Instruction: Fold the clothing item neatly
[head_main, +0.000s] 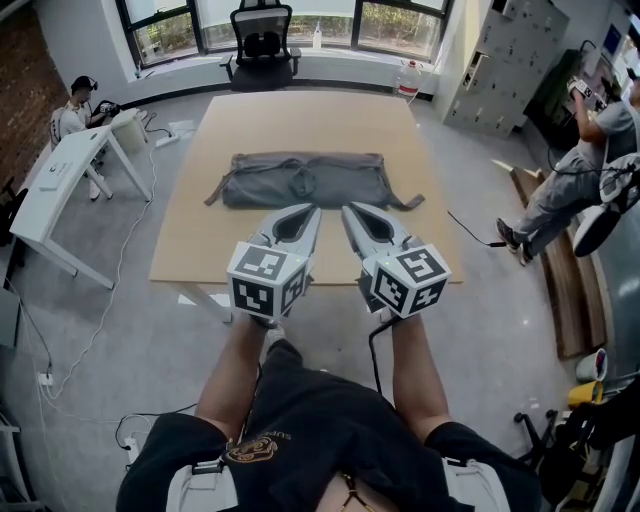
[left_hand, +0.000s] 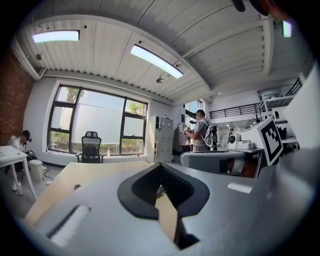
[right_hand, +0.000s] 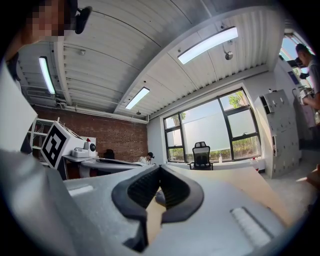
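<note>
A grey clothing item (head_main: 305, 180) lies folded into a long band across the middle of the wooden table (head_main: 200, 250), its straps trailing off both ends. My left gripper (head_main: 312, 212) and my right gripper (head_main: 348, 212) hover side by side above the table's near half, just short of the garment and not touching it. Both are shut and empty. In the left gripper view the jaws (left_hand: 161, 167) meet with only table seen behind them. In the right gripper view the jaws (right_hand: 160, 168) also meet, and a sliver of the grey garment (right_hand: 158, 198) shows below them.
A black office chair (head_main: 262, 45) stands past the table's far edge by the windows. A white desk (head_main: 60, 180) with a seated person is at the left. Another person (head_main: 575, 170) sits at the right beside a wooden plank (head_main: 555, 270). Cables lie on the floor.
</note>
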